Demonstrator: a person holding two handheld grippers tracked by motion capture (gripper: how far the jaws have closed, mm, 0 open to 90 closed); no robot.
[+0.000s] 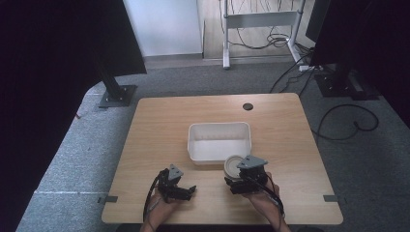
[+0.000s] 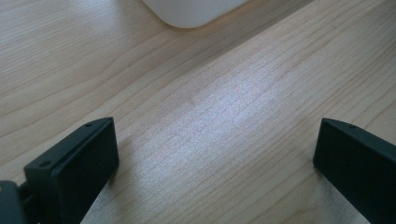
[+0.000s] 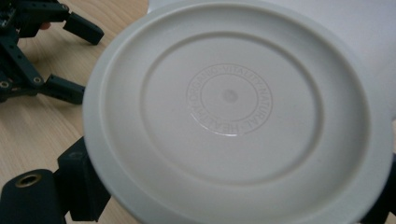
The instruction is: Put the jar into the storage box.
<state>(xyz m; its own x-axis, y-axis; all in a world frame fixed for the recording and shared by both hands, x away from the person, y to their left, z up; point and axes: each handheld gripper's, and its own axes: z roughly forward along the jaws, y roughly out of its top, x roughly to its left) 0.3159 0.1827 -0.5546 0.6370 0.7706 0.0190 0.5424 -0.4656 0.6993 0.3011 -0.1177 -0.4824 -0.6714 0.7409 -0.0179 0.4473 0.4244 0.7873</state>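
Note:
A round white tub (image 1: 234,165) is held just above the table at the front right corner of the white bin (image 1: 220,128). My right gripper (image 1: 240,178) is shut on it. In the right gripper view its flat ringed face (image 3: 233,100), with embossed lettering around the centre, faces the camera, and a black jaw sits on each side of it. My left gripper (image 1: 184,186) rests low near the table's front edge, left of the tub. It is open, and bare wood shows between its fingers (image 2: 74,163). A corner of the bin (image 2: 194,11) lies ahead of it.
The bin stands mid-table and looks empty. A small dark cable hole (image 1: 247,106) sits near the table's far edge. My left gripper (image 3: 44,51) is close beside the tub in the right gripper view. Monitor stands and cables lie on the carpet beyond.

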